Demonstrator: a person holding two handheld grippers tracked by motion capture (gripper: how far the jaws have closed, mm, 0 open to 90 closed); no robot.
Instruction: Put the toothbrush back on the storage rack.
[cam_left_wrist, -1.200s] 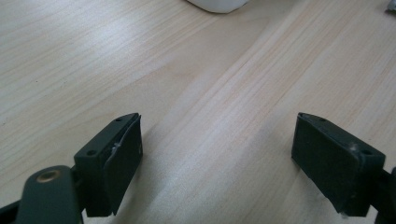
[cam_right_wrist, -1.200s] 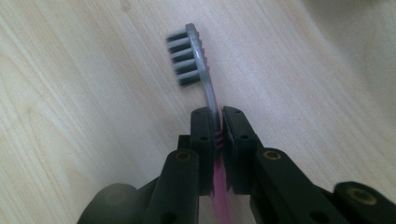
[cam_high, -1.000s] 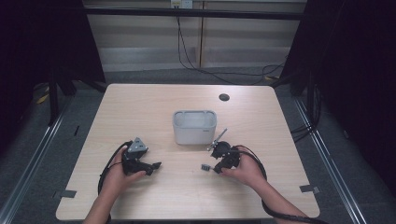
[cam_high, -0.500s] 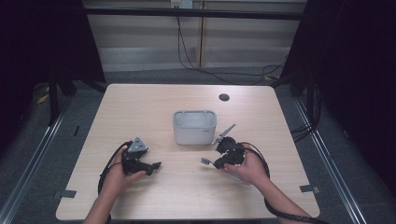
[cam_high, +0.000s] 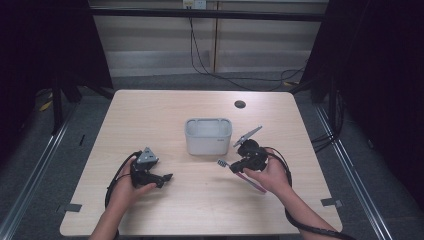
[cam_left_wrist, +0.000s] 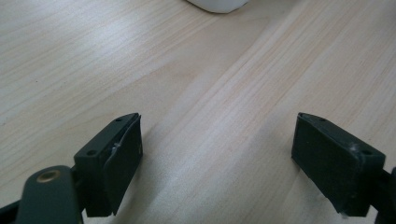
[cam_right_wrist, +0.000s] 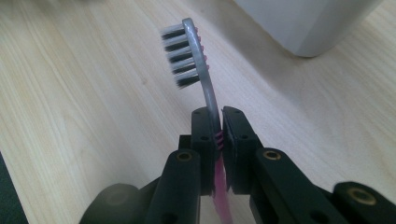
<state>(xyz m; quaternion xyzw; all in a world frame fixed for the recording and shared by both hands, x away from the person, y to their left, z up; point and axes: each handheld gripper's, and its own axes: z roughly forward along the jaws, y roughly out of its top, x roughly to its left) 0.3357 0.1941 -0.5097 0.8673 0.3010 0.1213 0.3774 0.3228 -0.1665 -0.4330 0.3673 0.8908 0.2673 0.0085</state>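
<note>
Both jaws of right gripper (cam_right_wrist: 218, 122) clamp toothbrush (cam_right_wrist: 196, 56) neck.

The high view looks forward and down over the whole table (cam_high: 150, 115). The left gripper view skims close above the wood, facing the bin (cam_left_wrist: 217, 4) at 12 o'clock. The right gripper view sits equally near, with the same bin (cam_right_wrist: 308, 23) at 1 o'clock.

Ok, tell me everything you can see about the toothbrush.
The toothbrush has a grey head and neck with dark and white bristles and a pink handle that looks like plastic. The right gripper is shut on its neck, holding it off the table, head pointing left toward the left gripper, just in front of the grey bin.
</note>
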